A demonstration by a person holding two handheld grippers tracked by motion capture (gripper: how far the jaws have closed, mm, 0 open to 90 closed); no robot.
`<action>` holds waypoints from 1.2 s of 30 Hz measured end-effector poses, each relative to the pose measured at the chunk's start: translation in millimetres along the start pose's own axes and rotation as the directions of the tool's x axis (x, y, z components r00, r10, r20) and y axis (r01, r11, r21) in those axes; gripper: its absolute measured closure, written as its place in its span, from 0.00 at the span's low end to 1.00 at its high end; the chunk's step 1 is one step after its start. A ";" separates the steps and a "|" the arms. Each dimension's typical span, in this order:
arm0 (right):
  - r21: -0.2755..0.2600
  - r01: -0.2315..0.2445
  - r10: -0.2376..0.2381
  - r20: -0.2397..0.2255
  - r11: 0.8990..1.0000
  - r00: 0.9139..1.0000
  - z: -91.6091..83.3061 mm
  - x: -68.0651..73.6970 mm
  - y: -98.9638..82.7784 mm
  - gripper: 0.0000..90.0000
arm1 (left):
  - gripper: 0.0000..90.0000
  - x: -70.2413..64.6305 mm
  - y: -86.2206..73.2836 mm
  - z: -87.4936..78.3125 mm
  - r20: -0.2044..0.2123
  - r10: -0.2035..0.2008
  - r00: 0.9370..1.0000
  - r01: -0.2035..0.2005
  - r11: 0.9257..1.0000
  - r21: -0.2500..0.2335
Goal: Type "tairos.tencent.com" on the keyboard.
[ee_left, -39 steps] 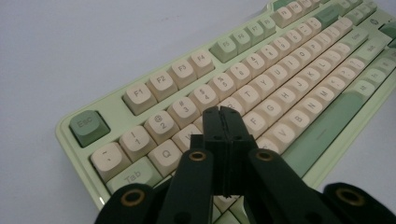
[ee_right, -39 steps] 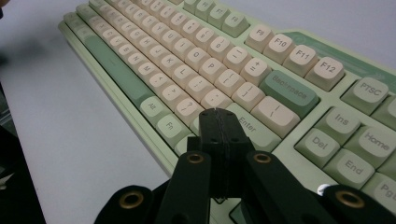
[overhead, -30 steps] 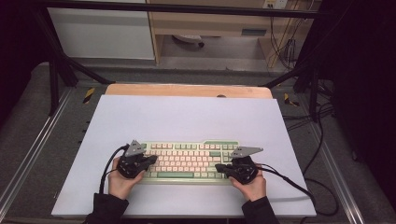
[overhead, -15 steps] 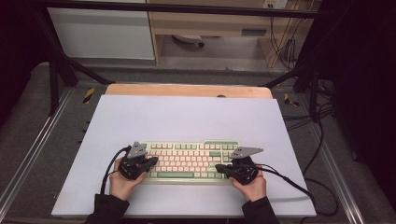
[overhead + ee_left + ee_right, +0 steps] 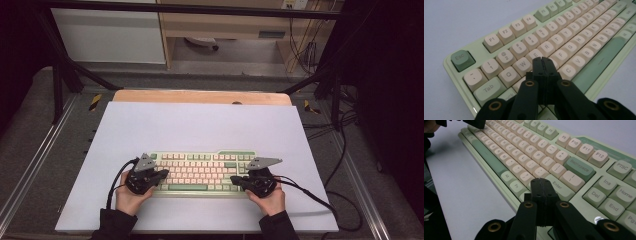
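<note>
A pale green keyboard (image 5: pixel 202 172) lies near the front edge of the white counter (image 5: pixel 200 125), with wide bare surface behind and beside it. The left hand-held gripper (image 5: pixel 542 60), jaws together, is over the keyboard's left end; the right hand-held gripper (image 5: pixel 539 181), jaws together, is over its right end. Nothing has moved since the earlier frame.

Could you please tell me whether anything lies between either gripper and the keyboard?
Nothing visible does. The left gripper, jaws shut, sits over the letter keys at one end of the keyboard; the right gripper, also shut, sits by Enter.
</note>
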State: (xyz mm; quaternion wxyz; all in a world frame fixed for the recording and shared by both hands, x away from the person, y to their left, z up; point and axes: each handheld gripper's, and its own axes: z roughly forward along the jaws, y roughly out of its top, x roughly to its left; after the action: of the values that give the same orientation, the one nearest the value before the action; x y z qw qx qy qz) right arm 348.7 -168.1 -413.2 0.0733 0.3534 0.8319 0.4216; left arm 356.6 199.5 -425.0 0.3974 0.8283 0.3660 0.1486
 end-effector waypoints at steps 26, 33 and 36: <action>0.008 0.024 -0.024 -0.021 1.000 0.999 13.1 11.8 12.9 1.00 | 1.00 7.7 -6.7 -20.4 0.004 -0.029 1.000 0.029 0.999 -0.033; 0.024 0.048 -0.048 -0.030 0.999 0.998 24.8 19.5 22.4 1.00 | 1.00 9.1 -7.6 -22.1 0.004 -0.035 0.999 0.035 0.999 -0.039; 0.028 0.057 -0.056 -0.035 0.998 0.998 30.3 23.2 26.5 1.00 | 1.00 10.1 -7.9 -23.0 0.003 -0.039 0.999 0.039 0.998 -0.042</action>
State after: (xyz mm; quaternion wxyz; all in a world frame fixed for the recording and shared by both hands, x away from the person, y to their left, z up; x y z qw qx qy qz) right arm 358.2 -122.8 -408.4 0.0659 0.3237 0.8486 0.4133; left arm 347.3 222.8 -416.8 0.4178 0.8125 0.3787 0.1476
